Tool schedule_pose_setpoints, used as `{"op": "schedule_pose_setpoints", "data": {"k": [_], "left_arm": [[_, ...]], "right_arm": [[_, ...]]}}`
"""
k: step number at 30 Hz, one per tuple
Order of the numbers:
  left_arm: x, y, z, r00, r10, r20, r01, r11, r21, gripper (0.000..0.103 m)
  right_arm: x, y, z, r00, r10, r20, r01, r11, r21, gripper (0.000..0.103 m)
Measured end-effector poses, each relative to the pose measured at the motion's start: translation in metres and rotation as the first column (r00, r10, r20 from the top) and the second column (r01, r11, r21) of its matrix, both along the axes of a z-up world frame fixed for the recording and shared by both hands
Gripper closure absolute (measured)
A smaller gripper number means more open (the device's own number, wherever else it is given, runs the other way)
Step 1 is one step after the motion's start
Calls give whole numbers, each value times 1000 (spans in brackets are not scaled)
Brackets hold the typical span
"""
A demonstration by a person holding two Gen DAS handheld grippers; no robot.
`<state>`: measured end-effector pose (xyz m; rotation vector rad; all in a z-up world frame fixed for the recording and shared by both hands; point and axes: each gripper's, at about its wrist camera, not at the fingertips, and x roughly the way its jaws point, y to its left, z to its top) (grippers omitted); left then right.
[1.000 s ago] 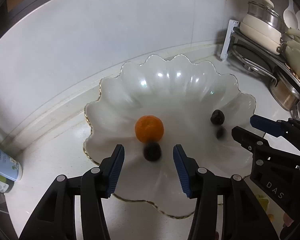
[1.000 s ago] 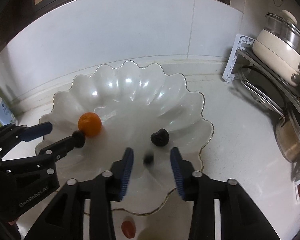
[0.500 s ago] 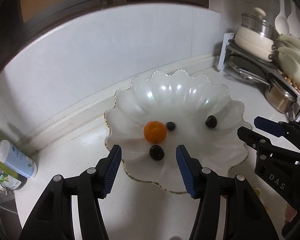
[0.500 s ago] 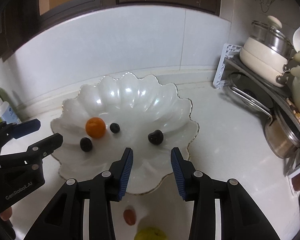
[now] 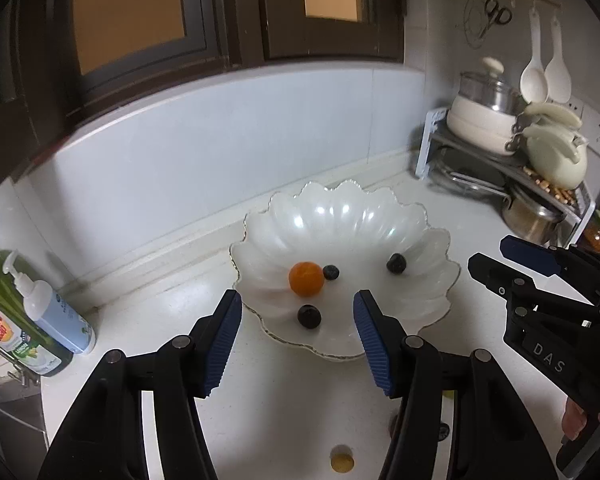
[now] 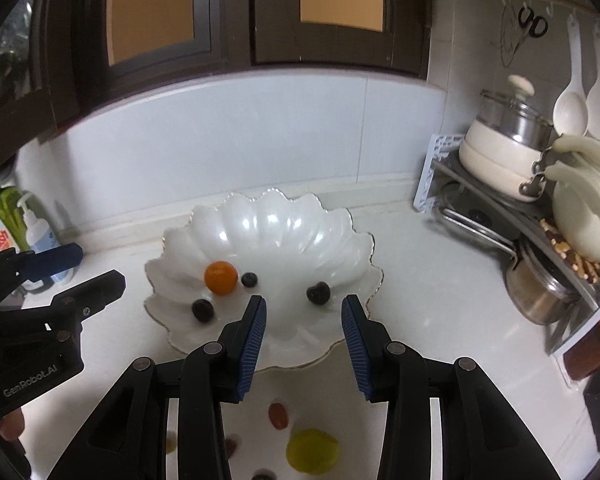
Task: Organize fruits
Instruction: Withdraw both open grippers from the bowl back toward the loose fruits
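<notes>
the white scalloped bowl (image 6: 352,248) is sitting on the counter (image 6: 440,304), holding four fruits: one orange (image 6: 220,277) and three dark berries (image 6: 203,310). the left gripper (image 5: 298,338), its jaws having just been opening, and the right gripper (image 6: 303,338) are hanging spread, nothing between them.

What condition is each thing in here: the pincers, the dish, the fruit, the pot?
Left gripper: open, empty; its jaws have just been opening.
Right gripper: open, empty.
Shell-shaped dish: upright on the counter, holding four fruits.
Orange fruit: whole, in the dish.
Green fruit: on the counter, outside the dish.
Pot: lid on, on the rack.
</notes>
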<state>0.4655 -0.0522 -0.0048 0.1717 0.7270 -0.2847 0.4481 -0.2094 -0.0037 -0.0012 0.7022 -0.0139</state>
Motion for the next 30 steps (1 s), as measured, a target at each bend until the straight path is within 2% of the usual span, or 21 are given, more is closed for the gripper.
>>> {"op": "schedule_pose_setpoints", "data": {"k": [11, 30], "left_arm": [[-35, 14, 23, 998, -25, 59, 27, 999, -32, 45], [-87, 32, 32, 994, -77, 80, 82, 995, -62, 44]], "right_arm": [[-41, 6, 26, 996, -26, 89, 29, 999, -33, 62], [-100, 12, 37, 987, -72, 141, 83, 994, -68, 62]]}}
